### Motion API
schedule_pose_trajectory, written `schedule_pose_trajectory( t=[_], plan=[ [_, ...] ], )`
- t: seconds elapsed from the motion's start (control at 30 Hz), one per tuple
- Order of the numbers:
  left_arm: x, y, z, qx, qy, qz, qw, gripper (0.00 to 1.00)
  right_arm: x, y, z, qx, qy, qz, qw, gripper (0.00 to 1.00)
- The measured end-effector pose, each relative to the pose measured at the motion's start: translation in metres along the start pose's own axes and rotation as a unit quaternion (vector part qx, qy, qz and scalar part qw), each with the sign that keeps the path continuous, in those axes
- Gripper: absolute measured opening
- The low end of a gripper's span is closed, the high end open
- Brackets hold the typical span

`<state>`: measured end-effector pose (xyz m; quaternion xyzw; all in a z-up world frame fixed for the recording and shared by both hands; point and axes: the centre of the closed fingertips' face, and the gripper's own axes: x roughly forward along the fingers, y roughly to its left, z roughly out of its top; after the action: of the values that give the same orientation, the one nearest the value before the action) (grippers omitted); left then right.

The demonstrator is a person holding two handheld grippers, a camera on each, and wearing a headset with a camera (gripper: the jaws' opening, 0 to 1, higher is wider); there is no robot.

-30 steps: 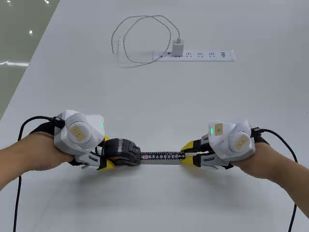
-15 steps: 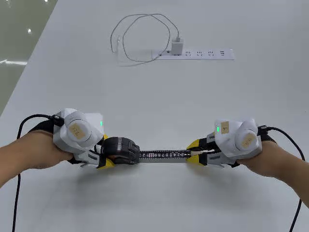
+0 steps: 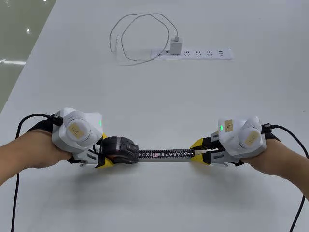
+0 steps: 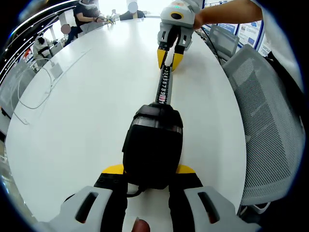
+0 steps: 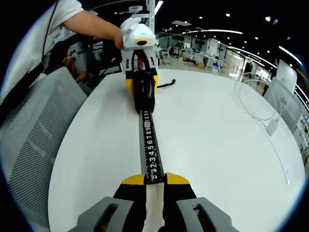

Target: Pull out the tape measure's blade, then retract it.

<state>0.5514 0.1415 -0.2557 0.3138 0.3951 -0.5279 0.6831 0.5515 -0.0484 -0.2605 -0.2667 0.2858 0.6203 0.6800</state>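
A black tape measure case (image 3: 119, 150) (image 4: 153, 147) (image 5: 144, 92) lies low over the white table, clamped between the yellow-tipped jaws of my left gripper (image 3: 105, 153) (image 4: 150, 170). Its dark numbered blade (image 3: 165, 153) (image 4: 163, 86) (image 5: 149, 151) runs straight out to the right. My right gripper (image 3: 198, 153) (image 5: 150, 180) is shut on the blade's end. The two grippers face each other along the blade, and each appears in the other's gripper view.
A white power strip (image 3: 193, 53) with a plugged charger (image 3: 175, 48) and looped cable (image 3: 133, 34) lies at the far side of the table (image 3: 159, 96). Grey mesh chairs (image 4: 270, 116) (image 5: 29, 145) stand along the table edge. People sit far off (image 4: 87, 12).
My right gripper has moved to the right with the blade's end, so more blade shows between the grippers. The left gripper and case stayed nearly still.
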Motion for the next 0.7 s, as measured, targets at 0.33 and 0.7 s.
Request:
schedule_pose_trajectory(
  t=[0.33, 0.7],
  plan=[
    [-0.001, -0.001, 0.001, -0.001, 0.001, 0.001, 1.0, 0.28, -0.006, 0.0, -0.005, -0.001, 0.006, 0.0, 1.0, 0.08],
    [-0.001, -0.001, 0.001, -0.001, 0.001, 0.001, 1.0, 0.28, -0.012, -0.002, -0.013, -0.001, 0.016, -0.002, 0.9999, 0.07]
  ],
)
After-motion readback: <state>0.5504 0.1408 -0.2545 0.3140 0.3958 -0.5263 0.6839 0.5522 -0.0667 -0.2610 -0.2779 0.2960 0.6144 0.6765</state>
